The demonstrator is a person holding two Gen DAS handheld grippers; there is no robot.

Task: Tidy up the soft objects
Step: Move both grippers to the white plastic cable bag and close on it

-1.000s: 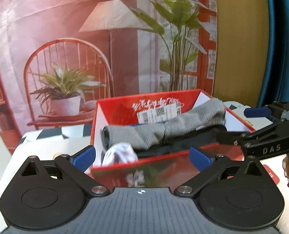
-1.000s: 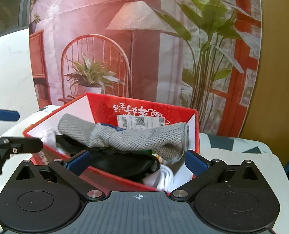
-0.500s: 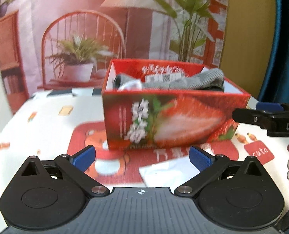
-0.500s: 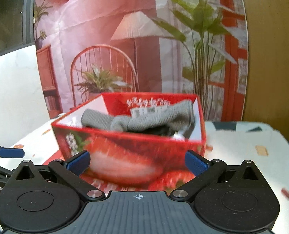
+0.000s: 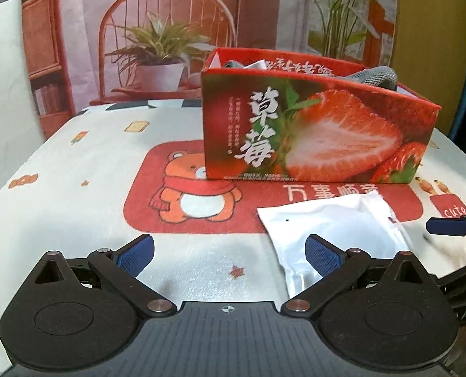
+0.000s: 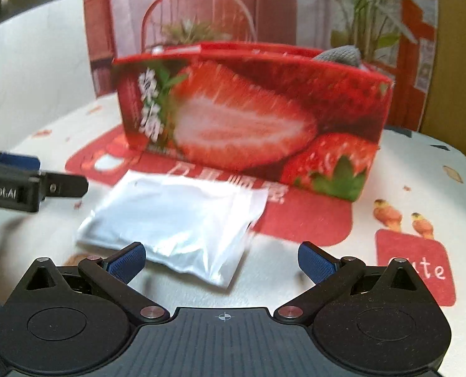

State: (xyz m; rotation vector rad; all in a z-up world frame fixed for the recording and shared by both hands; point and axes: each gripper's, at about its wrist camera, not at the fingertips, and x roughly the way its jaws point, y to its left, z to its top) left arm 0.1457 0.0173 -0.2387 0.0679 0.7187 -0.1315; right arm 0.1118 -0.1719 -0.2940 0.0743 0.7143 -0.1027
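A red strawberry-print box [image 5: 321, 132] stands on the table; it also shows in the right wrist view [image 6: 251, 119]. A grey knitted cloth [image 5: 376, 77] pokes over its rim, also seen in the right wrist view [image 6: 339, 55]. A white soft plastic pouch [image 5: 330, 226] lies flat in front of the box, and shows in the right wrist view [image 6: 176, 223]. My left gripper [image 5: 230, 256] is open and empty, low over the table, left of the pouch. My right gripper [image 6: 222, 259] is open and empty, just before the pouch's near edge.
The table has a white cloth [image 5: 76, 172] with a red bear mat [image 5: 186, 188] under the box. A printed backdrop [image 5: 157, 31] hangs behind. The right gripper's finger [image 5: 446, 226] shows at the left wrist view's right edge; the left gripper [image 6: 22, 185] shows in the right wrist view.
Both grippers have pulled back from above the box and dropped low towards the table. The white pouch in front of the box has come into view.
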